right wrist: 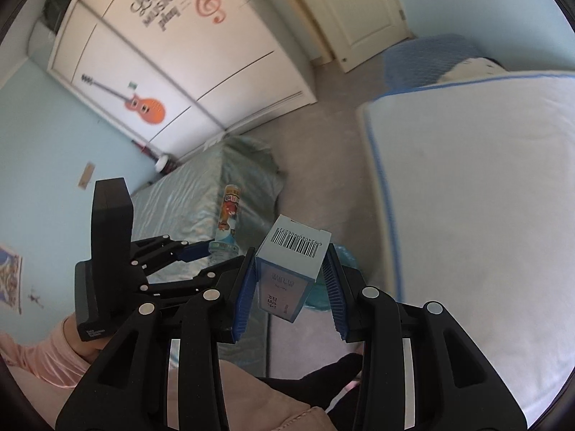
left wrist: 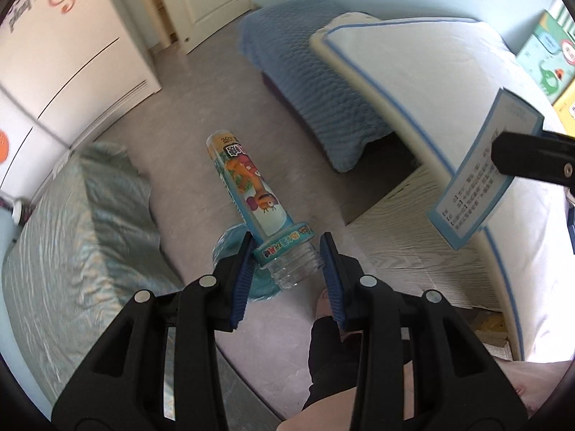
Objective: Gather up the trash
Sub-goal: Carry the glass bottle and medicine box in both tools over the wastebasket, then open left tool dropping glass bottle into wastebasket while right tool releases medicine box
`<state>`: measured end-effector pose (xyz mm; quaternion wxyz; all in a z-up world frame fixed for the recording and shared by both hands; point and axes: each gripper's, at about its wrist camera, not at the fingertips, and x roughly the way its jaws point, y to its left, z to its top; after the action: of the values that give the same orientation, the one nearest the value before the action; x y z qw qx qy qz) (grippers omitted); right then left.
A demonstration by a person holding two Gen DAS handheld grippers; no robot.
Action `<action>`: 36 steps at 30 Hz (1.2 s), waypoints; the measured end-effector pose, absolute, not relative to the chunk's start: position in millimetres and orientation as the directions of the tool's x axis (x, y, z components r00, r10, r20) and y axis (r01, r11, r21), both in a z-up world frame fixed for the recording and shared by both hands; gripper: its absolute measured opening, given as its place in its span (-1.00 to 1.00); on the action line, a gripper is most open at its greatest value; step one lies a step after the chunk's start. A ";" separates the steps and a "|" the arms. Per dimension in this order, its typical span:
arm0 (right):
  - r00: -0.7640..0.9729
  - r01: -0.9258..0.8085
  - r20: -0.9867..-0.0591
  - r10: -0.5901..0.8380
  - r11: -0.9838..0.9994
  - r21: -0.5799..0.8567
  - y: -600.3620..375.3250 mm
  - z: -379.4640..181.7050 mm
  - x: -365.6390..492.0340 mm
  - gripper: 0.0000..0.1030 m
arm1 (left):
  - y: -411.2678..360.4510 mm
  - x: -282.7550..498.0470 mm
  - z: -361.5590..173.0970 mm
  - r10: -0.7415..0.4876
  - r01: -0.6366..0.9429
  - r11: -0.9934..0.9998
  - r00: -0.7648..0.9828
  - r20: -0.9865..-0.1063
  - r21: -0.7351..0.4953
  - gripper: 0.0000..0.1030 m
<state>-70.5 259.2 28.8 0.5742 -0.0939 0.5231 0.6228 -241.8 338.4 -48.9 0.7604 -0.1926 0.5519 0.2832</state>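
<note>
My left gripper point(left wrist: 287, 269) is shut on the clear neck end of a plastic bottle point(left wrist: 248, 183) with a colourful cartoon label; the bottle points away from me, above the floor. My right gripper point(right wrist: 289, 287) is shut on a small light-blue carton point(right wrist: 293, 269) with a barcode on its top end. In the left wrist view the carton point(left wrist: 481, 176) hangs at the right, pinched by the right gripper point(left wrist: 517, 160). In the right wrist view the left gripper point(right wrist: 212, 255) and the bottle point(right wrist: 230, 215) are just left of the carton. A light-blue round thing point(left wrist: 230, 248) lies on the floor beneath both grippers, mostly hidden.
A white mattress with blue piping point(left wrist: 431, 72) fills the right side, a blue quilted cover point(left wrist: 316, 72) lies beyond it, and a grey-green covered pad point(left wrist: 72, 233) is at the left. A white wardrobe point(right wrist: 197, 54) and a door point(right wrist: 359, 10) stand at the back. A black-socked foot point(left wrist: 330, 352) is below.
</note>
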 end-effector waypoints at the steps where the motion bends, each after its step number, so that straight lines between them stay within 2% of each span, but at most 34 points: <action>1: -0.337 -0.814 -0.716 0.611 0.193 0.547 264.8 27.8 -74.1 -0.27 | 341.5 -247.4 -50.6 0.220 -0.655 0.755 0.224 -0.949 0.020 -0.34; 22: -0.504 -0.811 -0.708 0.495 0.010 0.585 350.6 18.8 -130.3 -0.27 | 392.1 -304.8 -66.1 0.218 -0.788 0.615 0.180 -0.959 -0.008 -0.34; 24: -0.532 -0.794 -0.698 0.480 0.004 0.608 353.7 16.4 -128.5 -0.22 | 396.3 -304.5 -69.4 0.202 -0.789 0.614 0.180 -0.963 -0.019 -0.31; 25: -0.545 -0.783 -0.691 0.476 0.007 0.622 357.4 14.9 -127.7 -0.20 | 398.6 -304.8 -71.7 0.202 -0.792 0.610 0.170 -0.964 -0.012 -0.23; 26: -0.551 -0.774 -0.683 0.480 0.014 0.634 359.3 13.1 -124.1 0.08 | 400.6 -304.3 -73.9 0.208 -0.796 0.605 0.149 -0.967 0.007 0.28; 27: -0.549 -0.769 -0.678 0.489 0.023 0.639 360.6 12.5 -121.3 0.27 | 403.1 -305.2 -75.8 0.223 -0.802 0.596 0.125 -0.967 0.034 0.63; 28: -0.546 -0.767 -0.674 0.498 0.026 0.641 362.7 12.2 -119.8 0.37 | 404.6 -307.3 -75.7 0.244 -0.809 0.586 0.117 -0.963 0.050 0.66; 36: -0.542 -0.747 -0.664 0.516 0.066 0.661 356.7 13.1 -98.7 0.40 | 409.8 -314.7 -82.2 0.230 -0.824 0.563 0.086 -0.970 0.060 0.70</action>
<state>-98.7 356.7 13.1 0.4674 -0.1032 0.5608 0.6756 -314.7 409.8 -82.2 0.6866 -0.2672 0.5567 0.3838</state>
